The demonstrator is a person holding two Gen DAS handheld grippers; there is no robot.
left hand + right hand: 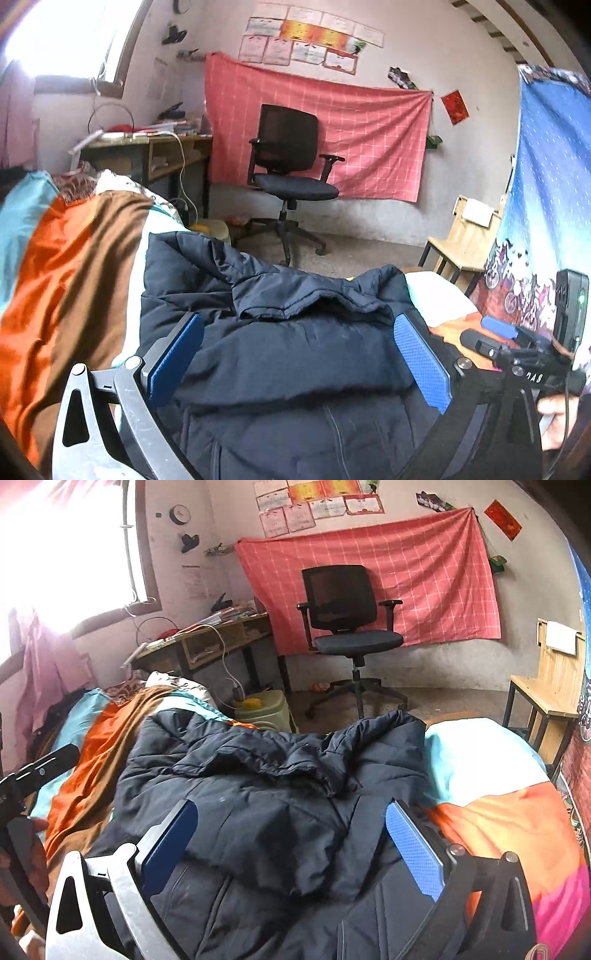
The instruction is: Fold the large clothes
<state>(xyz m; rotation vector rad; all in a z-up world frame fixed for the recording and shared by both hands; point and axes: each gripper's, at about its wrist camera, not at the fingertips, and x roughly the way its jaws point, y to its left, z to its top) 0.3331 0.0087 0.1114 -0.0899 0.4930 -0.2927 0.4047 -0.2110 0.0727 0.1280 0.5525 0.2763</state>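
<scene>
A dark navy padded jacket (pixel 280 354) lies spread and rumpled on the bed; it also shows in the right wrist view (pixel 273 805). My left gripper (pixel 299 354) hovers over the jacket's middle, jaws wide apart, blue pads (pixel 421 362) empty. My right gripper (pixel 291 845) also hovers open over the jacket, its blue pads (pixel 413 856) empty. The right gripper shows at the right edge of the left wrist view (pixel 517 343). The left gripper's body shows at the left edge of the right wrist view (pixel 22 794).
The bed has a striped orange, brown, teal and white cover (pixel 62 258). Beyond its far edge stand a black office chair (pixel 291 166), a cluttered desk (pixel 155 147), a wooden chair (pixel 465 236) and a green container (pixel 266 709). A blue patterned hanging (pixel 546 192) borders the right side.
</scene>
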